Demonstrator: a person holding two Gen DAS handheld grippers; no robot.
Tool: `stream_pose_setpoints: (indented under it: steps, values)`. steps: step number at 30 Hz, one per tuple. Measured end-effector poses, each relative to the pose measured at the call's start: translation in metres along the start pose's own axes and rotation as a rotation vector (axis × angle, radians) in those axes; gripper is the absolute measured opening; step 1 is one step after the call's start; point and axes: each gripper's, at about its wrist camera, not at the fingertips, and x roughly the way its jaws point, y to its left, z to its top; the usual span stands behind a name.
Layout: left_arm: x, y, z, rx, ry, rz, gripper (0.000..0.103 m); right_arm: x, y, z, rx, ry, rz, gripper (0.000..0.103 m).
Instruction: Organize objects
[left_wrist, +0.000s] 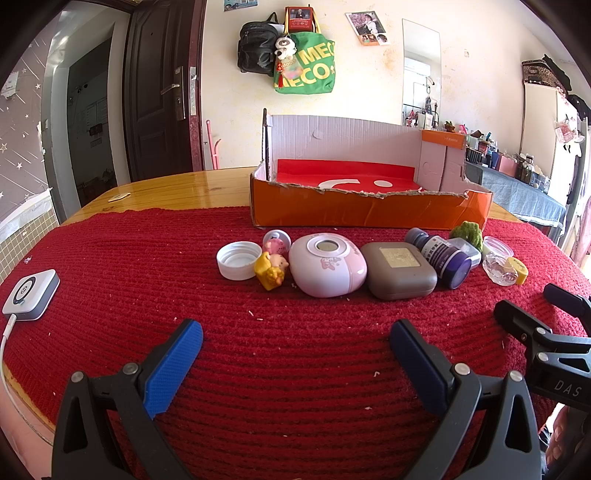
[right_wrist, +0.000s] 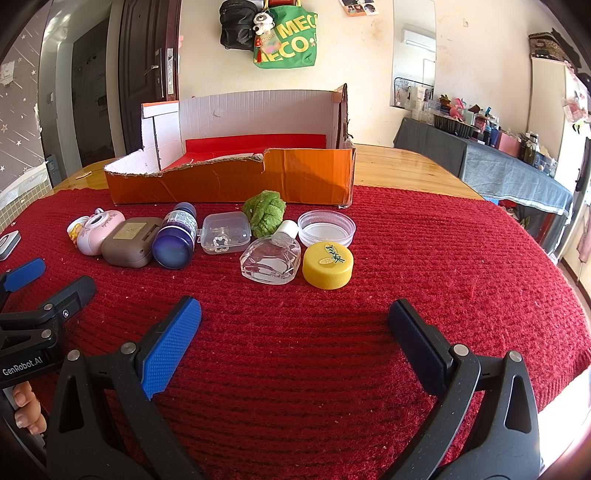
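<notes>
Red knitted mat (right_wrist: 332, 332) carries everything: items lined up in front of the cut-down orange box (right_wrist: 236, 184), presumably their destination. Your left gripper (left_wrist: 295, 354) and right gripper (right_wrist: 295, 339) hang spread wide, empty, short of the row, nothing packed yet.

Lived-in home room, front door (left_wrist: 159, 92), bags (left_wrist: 304, 62) hung on wall, wall mirror (left_wrist: 421, 74)
</notes>
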Motion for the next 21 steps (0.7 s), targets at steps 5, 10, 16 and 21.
stream_pose_setpoints:
  steps: [5,10,16,21]
  values:
    - [0.000,0.000,0.000,-0.001,0.001,0.001,0.103,0.000,0.000,0.000,0.000,0.000,0.000,0.103]
    - [0.000,0.000,0.000,-0.001,0.001,0.003,0.103,0.000,0.001,0.001,-0.001,0.001,0.001,0.103]
    - [-0.001,-0.001,0.001,0.009,0.008,0.003,0.103,0.002,0.000,0.004,-0.001,0.007,0.009,0.103]
    - [-0.003,0.007,0.010,0.001,0.024,-0.005,0.103,-0.004,-0.007,0.005,0.022,-0.014,0.031,0.103]
